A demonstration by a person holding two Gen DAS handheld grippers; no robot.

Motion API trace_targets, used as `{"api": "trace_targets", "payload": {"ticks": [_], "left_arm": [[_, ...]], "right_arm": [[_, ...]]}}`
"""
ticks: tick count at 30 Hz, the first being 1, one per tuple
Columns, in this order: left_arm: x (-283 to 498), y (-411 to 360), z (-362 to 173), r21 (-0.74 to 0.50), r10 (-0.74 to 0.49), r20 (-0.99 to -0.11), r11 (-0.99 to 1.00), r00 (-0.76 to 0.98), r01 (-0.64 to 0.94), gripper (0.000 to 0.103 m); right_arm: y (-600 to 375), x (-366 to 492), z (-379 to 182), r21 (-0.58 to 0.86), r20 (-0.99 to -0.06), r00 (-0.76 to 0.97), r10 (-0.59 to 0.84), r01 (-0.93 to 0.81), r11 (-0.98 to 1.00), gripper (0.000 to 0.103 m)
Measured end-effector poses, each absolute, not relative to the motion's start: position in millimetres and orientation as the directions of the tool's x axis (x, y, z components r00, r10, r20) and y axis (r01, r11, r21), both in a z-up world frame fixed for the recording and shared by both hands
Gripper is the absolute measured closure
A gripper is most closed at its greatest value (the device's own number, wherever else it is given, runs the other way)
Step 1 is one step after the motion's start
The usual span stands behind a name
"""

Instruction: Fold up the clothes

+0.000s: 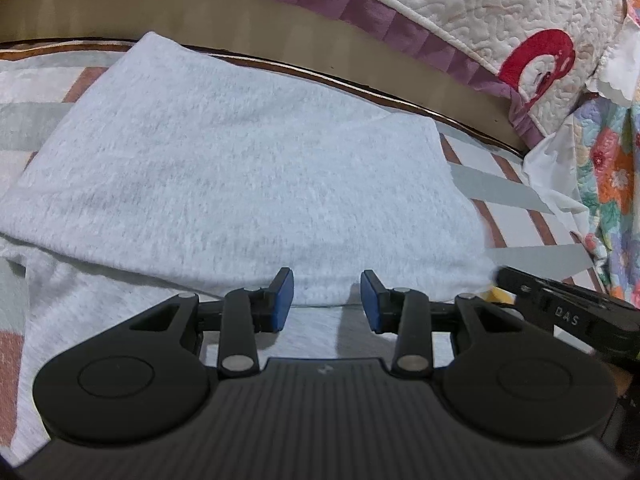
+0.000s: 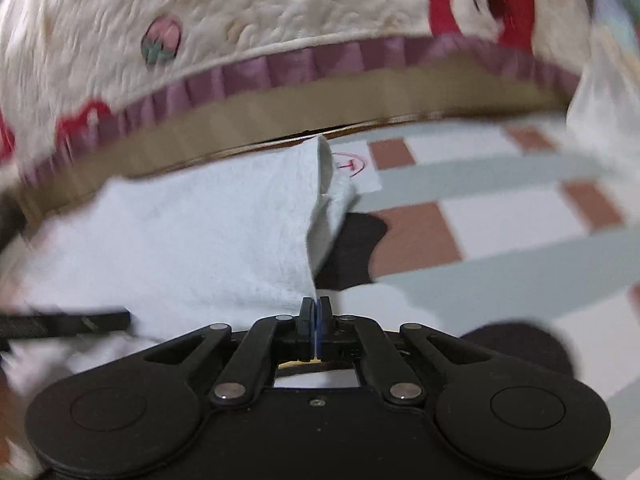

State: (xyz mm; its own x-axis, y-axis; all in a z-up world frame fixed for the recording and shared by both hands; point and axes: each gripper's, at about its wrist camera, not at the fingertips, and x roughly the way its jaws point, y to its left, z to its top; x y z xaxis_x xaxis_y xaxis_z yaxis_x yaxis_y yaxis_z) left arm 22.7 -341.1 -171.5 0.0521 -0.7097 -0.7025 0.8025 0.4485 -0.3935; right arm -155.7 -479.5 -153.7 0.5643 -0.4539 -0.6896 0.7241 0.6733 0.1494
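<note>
A pale grey knit garment (image 1: pixel 240 184) lies on the checked bed cover, with one layer folded over another. My left gripper (image 1: pixel 327 300) hovers open at the garment's near folded edge, blue pads (image 1: pixel 284 300) apart with nothing between them. The right gripper shows at the lower right edge of the left wrist view as a black finger (image 1: pixel 560 300). In the right wrist view my right gripper (image 2: pixel 316 320) is shut on the garment's (image 2: pixel 200 232) right edge, which rises from the jaws in a lifted ridge. The left gripper's finger (image 2: pixel 68 324) enters there from the left.
A cream quilted blanket (image 1: pixel 500 20) with a purple frill and red pattern hangs over a tan bed rail (image 1: pixel 240 12) behind the garment. A floral quilt (image 1: pixel 612 160) sits at the right. The checked cover (image 2: pixel 500 220) stretches to the right, with a paper label (image 2: pixel 360 172) on it.
</note>
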Motion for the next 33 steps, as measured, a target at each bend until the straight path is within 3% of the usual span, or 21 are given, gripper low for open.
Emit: {"api": "trace_targets", "payload": {"ticks": [3, 6, 8, 10, 14, 16, 18, 20, 25, 27, 29, 33], "left_arm": [[20, -342, -171, -0.375, -0.704, -0.707, 0.452, 0.066, 0.81, 0.067], [16, -343, -170, -0.353, -0.7, -0.71, 0.448, 0.077, 0.822, 0.066], [17, -343, -170, -0.357, -0.701, -0.709, 0.451, 0.077, 0.818, 0.066], [18, -342, -170, -0.364, -0.701, -0.709, 0.453, 0.074, 0.814, 0.066], [21, -342, -171, -0.385, -0.704, -0.707, 0.457, 0.062, 0.801, 0.066], [22, -342, -171, -0.396, -0.705, -0.707, 0.459, 0.056, 0.795, 0.066], [24, -342, -172, -0.406, -0.707, -0.706, 0.461, 0.05, 0.789, 0.066], [26, -342, -172, -0.417, -0.708, -0.705, 0.463, 0.044, 0.782, 0.066], [31, -341, -173, -0.446, -0.714, -0.7, 0.461, 0.022, 0.767, 0.066], [34, -341, -174, -0.459, -0.717, -0.697, 0.46, 0.013, 0.76, 0.066], [35, -340, -175, -0.469, -0.721, -0.693, 0.459, 0.007, 0.755, 0.066], [38, -338, -177, -0.488, -0.729, -0.685, 0.454, -0.004, 0.745, 0.066]], "right_arm": [[-485, -171, -150, 0.106, -0.715, 0.492, -0.497, 0.778, 0.619, 0.103], [-498, -194, -142, 0.308, -0.722, 0.548, -0.421, 0.801, 0.514, 0.102], [-499, -196, -137, 0.434, -0.718, 0.608, -0.338, 0.771, 0.466, 0.094], [-494, -193, -136, 0.548, -0.7, 0.667, -0.256, 0.731, 0.406, 0.093], [-493, -189, -164, 0.804, -0.593, 0.804, -0.046, 0.594, 0.028, 0.092], [-492, -182, -162, 0.775, -0.627, 0.776, -0.066, 0.63, 0.049, 0.091], [-492, -174, -153, 0.692, -0.695, 0.707, -0.13, 0.707, 0.144, 0.083], [-499, -173, -156, 0.687, -0.705, 0.697, -0.133, 0.717, 0.12, 0.069], [-510, -182, -178, 0.704, -0.708, 0.698, -0.11, 0.709, -0.031, 0.068], [-510, -181, -180, 0.694, -0.716, 0.687, -0.127, 0.72, -0.022, 0.07], [-510, -178, -176, 0.688, -0.713, 0.683, -0.158, 0.725, 0.03, 0.086], [-509, -172, -169, 0.666, -0.702, 0.677, -0.219, 0.734, 0.133, 0.095]]}}
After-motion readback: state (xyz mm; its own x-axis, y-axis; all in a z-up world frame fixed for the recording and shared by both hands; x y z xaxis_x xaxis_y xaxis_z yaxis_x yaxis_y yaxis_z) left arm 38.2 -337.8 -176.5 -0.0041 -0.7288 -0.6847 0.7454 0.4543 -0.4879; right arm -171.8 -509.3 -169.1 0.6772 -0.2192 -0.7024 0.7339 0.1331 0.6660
